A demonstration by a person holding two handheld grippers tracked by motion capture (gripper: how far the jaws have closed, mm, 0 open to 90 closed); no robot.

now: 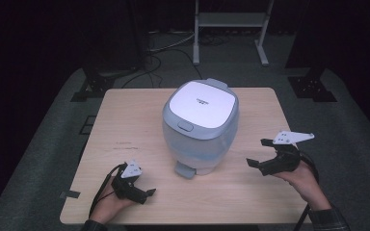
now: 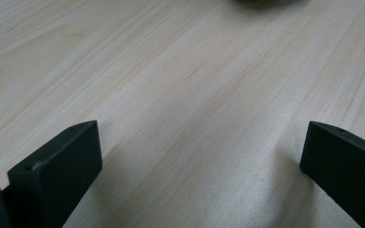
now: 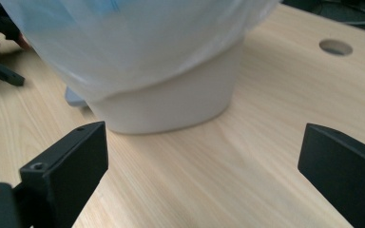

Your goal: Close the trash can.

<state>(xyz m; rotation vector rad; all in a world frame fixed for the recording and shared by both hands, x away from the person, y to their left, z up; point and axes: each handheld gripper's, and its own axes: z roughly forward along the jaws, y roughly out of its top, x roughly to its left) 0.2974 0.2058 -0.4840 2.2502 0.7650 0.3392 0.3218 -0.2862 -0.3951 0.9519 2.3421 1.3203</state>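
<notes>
A pale blue and white pedal bin (image 1: 200, 125) stands upright in the middle of the wooden table (image 1: 125, 120), its white lid (image 1: 202, 103) down and its grey pedal (image 1: 185, 169) facing the near edge. My left gripper (image 1: 142, 190) rests low at the near left, jaws open over bare wood (image 2: 202, 142). My right gripper (image 1: 257, 152) is to the right of the bin, pointing at it, jaws wide open with nothing between them (image 3: 204, 142). The bin's lower body (image 3: 161, 57) and white base (image 3: 171, 104) stand just ahead of the right gripper's jaws, apart from them.
Bare tabletop lies in front of and to both sides of the bin. A round hole (image 3: 336, 46) is cut in the table behind the bin. Beyond the table, a metal frame (image 1: 231, 29) and cables lie on the dark floor.
</notes>
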